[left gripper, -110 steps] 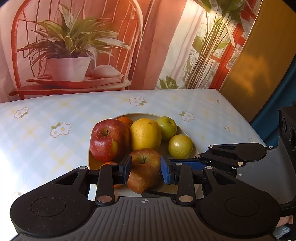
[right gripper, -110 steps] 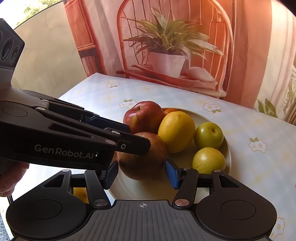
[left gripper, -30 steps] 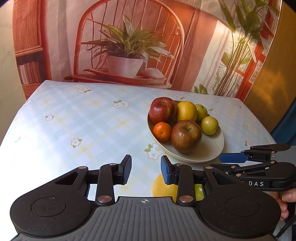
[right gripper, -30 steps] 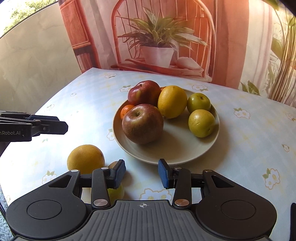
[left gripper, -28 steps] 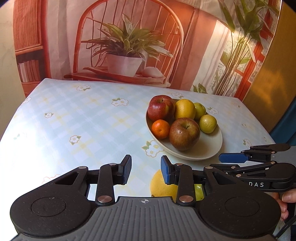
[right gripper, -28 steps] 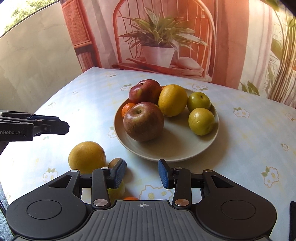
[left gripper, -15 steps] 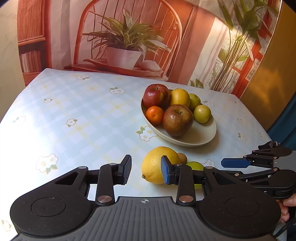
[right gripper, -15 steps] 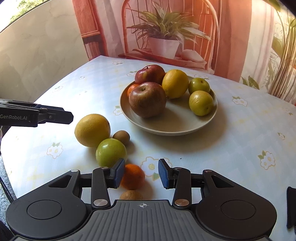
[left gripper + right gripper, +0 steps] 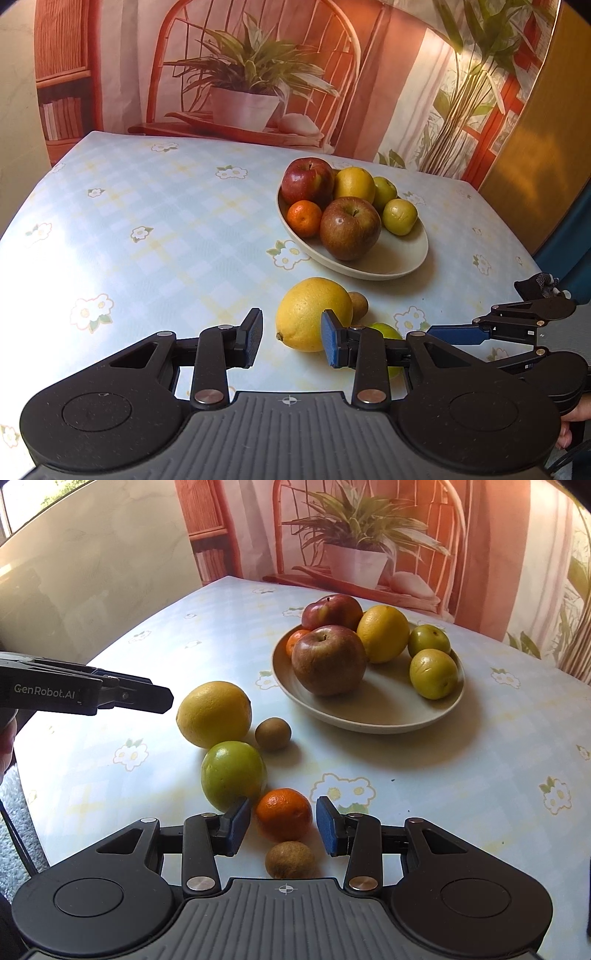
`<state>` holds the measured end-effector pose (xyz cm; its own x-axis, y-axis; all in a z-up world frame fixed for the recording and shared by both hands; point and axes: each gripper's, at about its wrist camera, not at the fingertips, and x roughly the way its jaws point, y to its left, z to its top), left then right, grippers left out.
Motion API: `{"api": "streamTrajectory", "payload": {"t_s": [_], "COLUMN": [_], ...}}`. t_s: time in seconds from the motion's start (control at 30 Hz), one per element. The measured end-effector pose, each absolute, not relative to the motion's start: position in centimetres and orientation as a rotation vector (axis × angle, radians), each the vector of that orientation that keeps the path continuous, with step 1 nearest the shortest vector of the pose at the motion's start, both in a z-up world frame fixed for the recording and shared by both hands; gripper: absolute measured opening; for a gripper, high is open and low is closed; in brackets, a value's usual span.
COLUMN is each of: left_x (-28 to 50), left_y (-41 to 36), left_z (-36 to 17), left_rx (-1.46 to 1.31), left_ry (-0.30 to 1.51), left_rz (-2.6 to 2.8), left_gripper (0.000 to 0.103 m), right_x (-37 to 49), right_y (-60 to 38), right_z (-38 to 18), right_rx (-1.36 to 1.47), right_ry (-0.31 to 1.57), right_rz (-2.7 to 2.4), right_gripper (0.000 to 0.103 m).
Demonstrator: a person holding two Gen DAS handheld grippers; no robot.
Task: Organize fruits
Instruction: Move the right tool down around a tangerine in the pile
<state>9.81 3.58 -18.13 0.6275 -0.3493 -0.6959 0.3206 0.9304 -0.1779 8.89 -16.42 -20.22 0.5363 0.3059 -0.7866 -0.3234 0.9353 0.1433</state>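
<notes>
A beige plate (image 9: 413,258) (image 9: 373,720) holds two apples (image 9: 349,227), a yellow citrus, a small orange and two green fruits. On the table in front of it lie a large yellow citrus (image 9: 306,314) (image 9: 214,714), a green fruit (image 9: 232,770), a small orange (image 9: 282,812) and two brown kiwis (image 9: 273,733). My left gripper (image 9: 291,341) is open and empty, just left of the yellow citrus. My right gripper (image 9: 280,825) is open, its jaws on either side of the small orange, above the table.
The table has a pale blue checked cloth with flower prints (image 9: 147,229). A printed backdrop with a chair and potted plant (image 9: 243,92) stands behind the far edge. The table's left edge (image 9: 26,786) is close to the loose fruit.
Both grippers have pulled back from the plate and stayed open. More loose fruit has come into view, and the small orange now lies between my right jaws.
</notes>
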Motion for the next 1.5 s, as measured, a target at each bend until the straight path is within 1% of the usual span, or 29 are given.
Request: {"api": "streamTrajectory", "payload": {"t_s": [0.23, 0.5, 1.5], "left_x": [9.9, 10.0, 10.2], "left_y": [3.4, 3.4, 3.2], "left_z": [-18.2, -18.3, -18.5], "left_rx": [-0.039, -0.039, -0.038], "left_ry": [0.808, 0.811, 0.811], "left_rz": [-0.39, -0.394, -0.397], "left_gripper": [0.036, 0.036, 0.036], "right_x": [9.1, 9.1, 9.9], "right_y": [-16.9, -16.9, -17.5], "right_z": [-20.4, -20.4, -20.3], "right_rx": [-0.009, 0.001, -0.001], "right_ry": [0.942, 0.936, 0.921], "right_rz": [0.377, 0.384, 0.339], "right_gripper": [0.037, 0.031, 0.03]}}
